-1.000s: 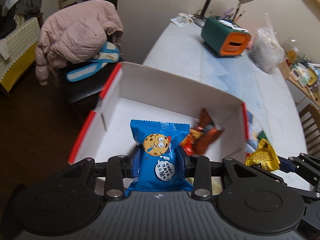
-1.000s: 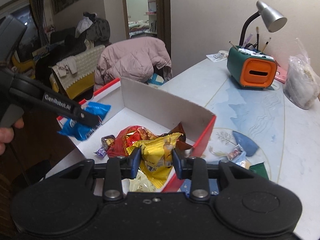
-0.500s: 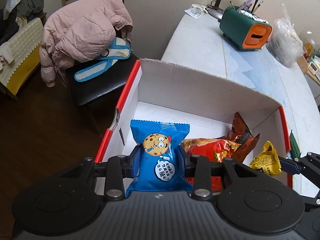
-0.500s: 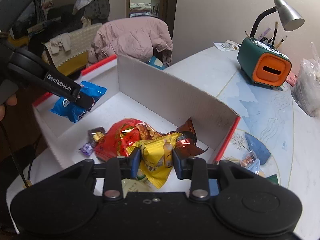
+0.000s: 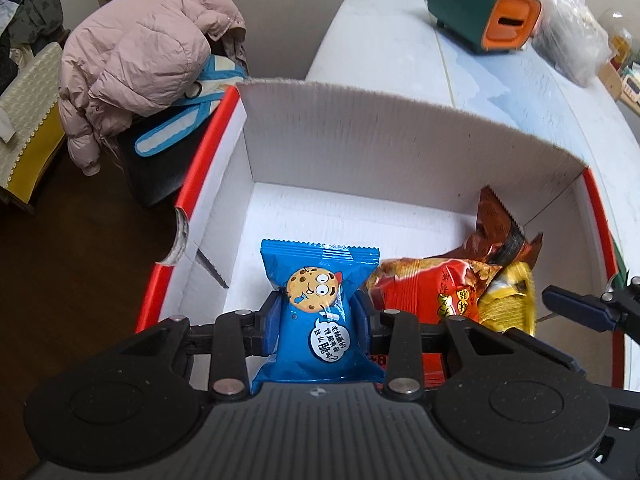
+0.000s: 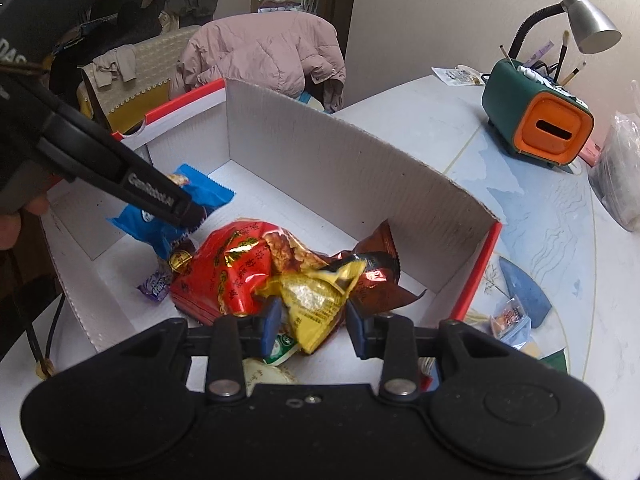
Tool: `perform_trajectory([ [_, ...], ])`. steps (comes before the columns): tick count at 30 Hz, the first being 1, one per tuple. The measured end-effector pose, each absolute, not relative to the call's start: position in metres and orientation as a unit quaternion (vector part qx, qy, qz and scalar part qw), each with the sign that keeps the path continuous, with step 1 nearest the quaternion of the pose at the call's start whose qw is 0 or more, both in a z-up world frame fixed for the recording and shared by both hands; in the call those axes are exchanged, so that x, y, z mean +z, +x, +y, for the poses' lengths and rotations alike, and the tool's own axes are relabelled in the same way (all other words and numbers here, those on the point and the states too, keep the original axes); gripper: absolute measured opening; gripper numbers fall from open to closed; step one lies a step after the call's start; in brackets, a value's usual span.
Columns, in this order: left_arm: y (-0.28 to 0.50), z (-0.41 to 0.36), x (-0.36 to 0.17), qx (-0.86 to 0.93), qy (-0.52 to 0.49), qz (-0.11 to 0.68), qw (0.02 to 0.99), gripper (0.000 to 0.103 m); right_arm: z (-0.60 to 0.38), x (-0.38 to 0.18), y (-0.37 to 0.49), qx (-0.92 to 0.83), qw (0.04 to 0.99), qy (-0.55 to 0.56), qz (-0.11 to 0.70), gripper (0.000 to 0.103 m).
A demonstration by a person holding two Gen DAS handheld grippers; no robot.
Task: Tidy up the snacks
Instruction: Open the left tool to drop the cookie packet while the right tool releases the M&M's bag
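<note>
A white cardboard box point(image 5: 400, 152) with red edges stands on the table. My left gripper point(image 5: 320, 312) is shut on a blue cookie packet point(image 5: 316, 300), held low over the box's left part, also visible as the blue cookie packet point(image 6: 200, 192) from the right wrist. My right gripper point(image 6: 314, 316) has a yellow snack packet point(image 6: 316, 300) between its pads; its jaws are just starting to open while the packet rests on the pile. Under it lie a red packet point(image 6: 240, 264) and a brown packet point(image 6: 380, 248). The right gripper's finger point(image 5: 576, 308) shows beside the yellow packet point(image 5: 508, 300).
A purple candy point(image 6: 158, 284) and a green-white packet point(image 6: 280, 350) lie on the box floor. Loose snacks point(image 6: 512, 316) sit on the table right of the box. Farther back are a green-orange holder point(image 6: 540, 120), a lamp point(image 6: 588, 20) and a plastic bag point(image 6: 620, 176). A pink jacket point(image 5: 140, 60) covers a chair.
Both grippers have come down into the box with their packets. The yellow packet now rests on the red and brown packets. The blue packet hangs lower over the box floor.
</note>
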State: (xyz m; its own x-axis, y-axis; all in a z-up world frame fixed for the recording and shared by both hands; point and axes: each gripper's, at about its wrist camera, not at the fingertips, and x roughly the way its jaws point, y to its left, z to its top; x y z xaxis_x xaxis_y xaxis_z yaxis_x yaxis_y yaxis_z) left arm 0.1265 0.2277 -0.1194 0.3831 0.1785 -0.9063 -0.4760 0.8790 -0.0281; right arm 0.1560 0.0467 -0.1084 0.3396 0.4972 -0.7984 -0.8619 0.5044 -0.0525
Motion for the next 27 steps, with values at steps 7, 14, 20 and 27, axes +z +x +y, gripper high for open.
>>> perform_trajectory([
  [7,0.125,0.225,-0.125,0.198,-0.141,0.525,0.816,0.037,0.040,-0.104,0.157,0.438,0.783,-0.223,0.380,0.038],
  [14,0.117,0.225,-0.118,0.197,-0.146,0.513,0.823,0.042,0.027,-0.097,0.158,0.440,0.786,-0.198,0.386,0.044],
  [20,0.104,0.222,-0.103,0.195,-0.150,0.495,0.833,0.046,0.015,-0.085,0.155,0.444,0.792,-0.175,0.381,0.048],
  [27,0.085,0.207,-0.081,0.192,-0.145,0.464,0.853,0.046,0.002,-0.068,0.148,0.448,0.799,-0.151,0.372,0.054],
])
